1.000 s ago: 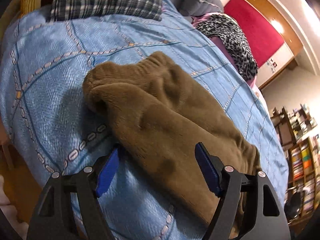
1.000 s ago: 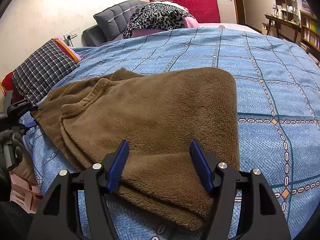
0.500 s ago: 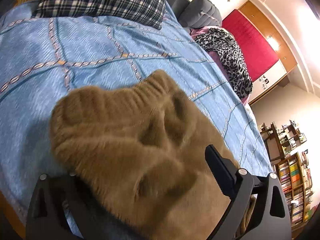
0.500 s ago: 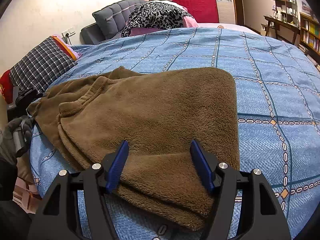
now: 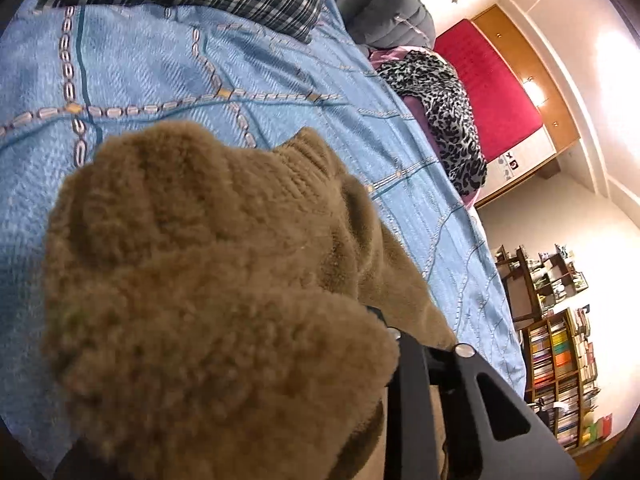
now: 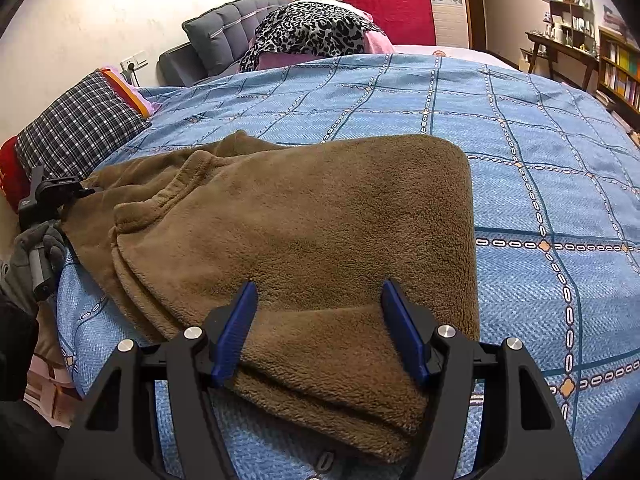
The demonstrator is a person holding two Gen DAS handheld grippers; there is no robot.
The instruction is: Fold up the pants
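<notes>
Gripping a bunched wad of brown fleece pants (image 6: pixel 304 224), the left gripper (image 5: pixel 360 360) has just been closing; fabric sits between its jaws, which pinch it. Thick nubby pile spills over that gripper and hides most of both fingers; only the black frame of one finger (image 5: pixel 412 400) shows past the cloth. Ribbed knit waistband (image 5: pixel 300 168) bulges up just ahead of the fingers.

Right gripper (image 6: pixel 320 328) has its blue-padded fingers (image 6: pixel 236 332) spread, straddling the near folded edge of the pants; pads sit on either side of the fleece, not squeezing it. Pants lie folded into a rough rectangle with a rounded far corner, several layers stacked at the near edge, on a blue quilted bedspread (image 6: pixel 540 184) with a chain-link grid pattern.

Far left of the right fingers: a gloved hand (image 6: pixel 36 248) on the left gripper's handle at the waistband end. Beyond the fingers: plaid pillow (image 6: pixel 80 128), grey tufted cushion (image 6: pixel 224 36), leopard-print cloth (image 6: pixel 312 32).
</notes>
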